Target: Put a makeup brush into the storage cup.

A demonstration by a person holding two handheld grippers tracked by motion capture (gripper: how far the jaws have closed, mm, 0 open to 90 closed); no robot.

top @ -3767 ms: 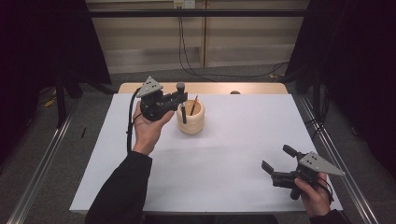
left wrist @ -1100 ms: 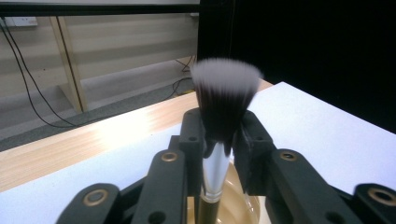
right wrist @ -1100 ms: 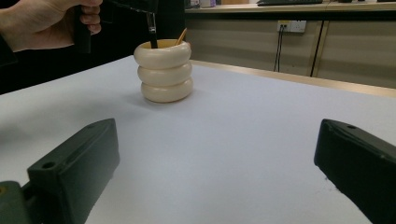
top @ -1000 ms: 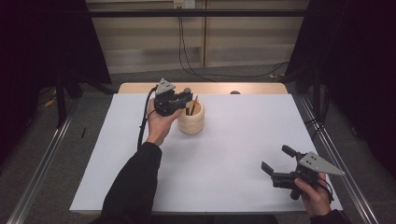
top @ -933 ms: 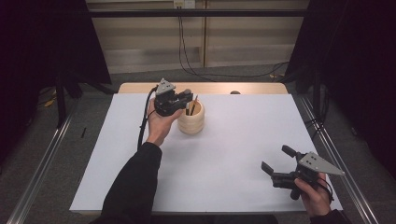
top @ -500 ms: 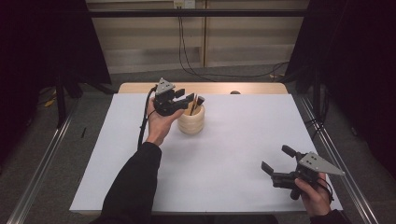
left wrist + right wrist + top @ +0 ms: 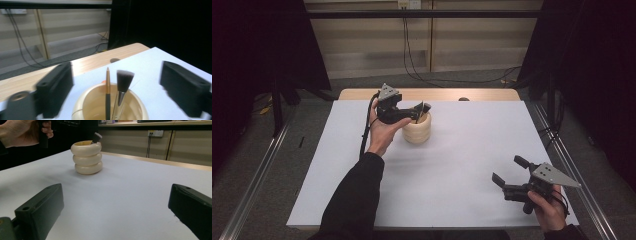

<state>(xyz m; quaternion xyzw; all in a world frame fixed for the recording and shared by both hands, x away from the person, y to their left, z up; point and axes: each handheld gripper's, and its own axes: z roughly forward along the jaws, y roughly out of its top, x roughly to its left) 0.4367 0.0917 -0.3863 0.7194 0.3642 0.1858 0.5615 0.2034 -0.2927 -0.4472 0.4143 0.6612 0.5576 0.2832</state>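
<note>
The left gripper [image 7: 414, 111] is hovering over the mouth of a cream ribbed holder [image 7: 416, 129] at the far side of the white table sheet [image 7: 462, 165], its jaws having just been opening and now standing wide apart with nothing pinched between them. In the left gripper view, a makeup brush [image 7: 122, 90] and a slim brown pencil [image 7: 107, 92] are standing upright inside the holder, rising between the spread jaws without touching either.

The likeliest trouble, judging from this pose, is a jaw clipping the brush head or the pencil tip as the hand is drawing off, which could tip the light holder or drag a tool back out. The holder is sitting near the bare wooden strip [image 7: 482, 94] at the back edge, so room behind it is tight.

Toward the person the sheet is lying open and uncluttered. The right gripper [image 7: 507, 175] is resting well apart at the near right corner, jaws spread and gripping nothing, close to the sheet's edge.
</note>
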